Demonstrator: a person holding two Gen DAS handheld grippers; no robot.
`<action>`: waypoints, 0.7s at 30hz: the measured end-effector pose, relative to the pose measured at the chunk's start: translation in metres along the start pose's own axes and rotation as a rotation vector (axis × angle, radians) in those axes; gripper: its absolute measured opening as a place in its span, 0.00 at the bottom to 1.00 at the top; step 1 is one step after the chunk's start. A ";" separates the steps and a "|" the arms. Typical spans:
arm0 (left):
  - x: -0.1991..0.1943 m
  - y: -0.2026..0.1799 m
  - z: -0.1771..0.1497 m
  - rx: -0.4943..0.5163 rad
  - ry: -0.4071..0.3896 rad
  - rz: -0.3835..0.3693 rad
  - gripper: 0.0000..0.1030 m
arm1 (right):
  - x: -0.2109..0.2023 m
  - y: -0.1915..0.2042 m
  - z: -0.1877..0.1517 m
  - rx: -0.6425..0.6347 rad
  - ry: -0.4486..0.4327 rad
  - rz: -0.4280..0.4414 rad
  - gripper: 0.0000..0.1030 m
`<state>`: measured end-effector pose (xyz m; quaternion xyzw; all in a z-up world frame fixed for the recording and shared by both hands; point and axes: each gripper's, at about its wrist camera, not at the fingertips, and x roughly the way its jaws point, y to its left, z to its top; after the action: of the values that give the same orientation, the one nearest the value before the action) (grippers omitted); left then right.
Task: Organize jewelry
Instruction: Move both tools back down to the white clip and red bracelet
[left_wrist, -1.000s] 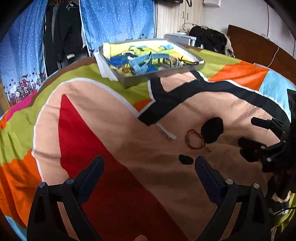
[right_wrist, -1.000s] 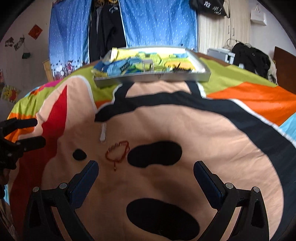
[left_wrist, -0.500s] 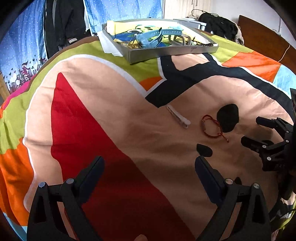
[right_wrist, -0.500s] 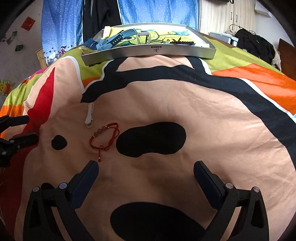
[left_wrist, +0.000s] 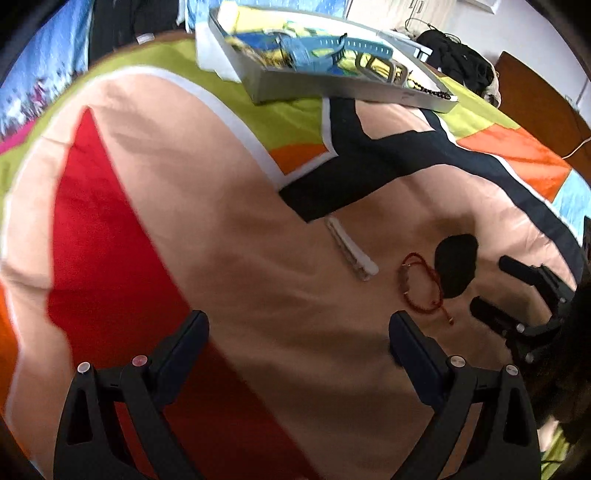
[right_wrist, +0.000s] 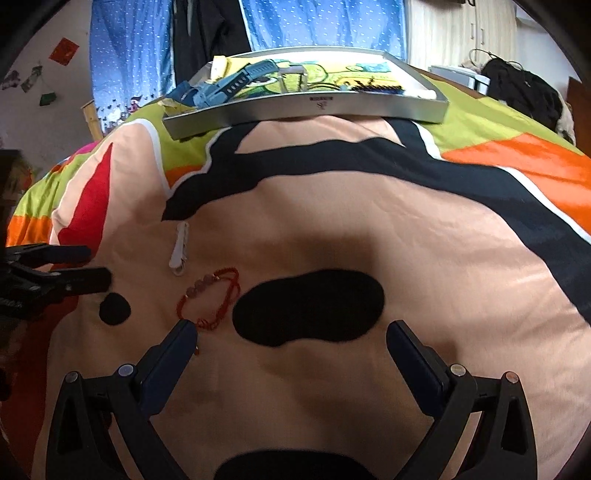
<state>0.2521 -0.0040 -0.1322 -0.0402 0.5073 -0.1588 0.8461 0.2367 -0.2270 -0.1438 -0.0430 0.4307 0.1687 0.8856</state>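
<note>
Jaws wide on both left gripper (left_wrist: 298, 334) and right gripper (right_wrist: 290, 341), holding nothing; blue watch (right_wrist: 225, 86) already in tray (right_wrist: 306, 107) at upper frame; red bracelet (right_wrist: 210, 299) and white clip (right_wrist: 180, 249) left on bedspread (right_wrist: 424, 236), centre-left; judged partly done.

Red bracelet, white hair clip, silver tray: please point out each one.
Red bracelet (right_wrist: 210, 299), right wrist view, on its beaded part.
White hair clip (right_wrist: 180, 249), right wrist view, mid-body.
Silver tray (right_wrist: 314, 107), right wrist view, front wall.
</note>
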 end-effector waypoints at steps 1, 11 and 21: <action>0.002 0.001 0.002 -0.009 0.008 -0.018 0.93 | 0.002 0.001 0.002 -0.007 -0.001 0.004 1.00; 0.020 0.004 0.032 -0.089 0.008 -0.084 0.90 | 0.028 0.011 0.013 -0.070 0.060 0.041 0.82; 0.028 -0.003 0.042 -0.055 -0.046 -0.076 0.57 | 0.043 0.012 0.011 -0.081 0.100 0.080 0.64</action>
<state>0.3006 -0.0199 -0.1350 -0.0864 0.4899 -0.1756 0.8495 0.2655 -0.2018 -0.1695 -0.0698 0.4685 0.2190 0.8530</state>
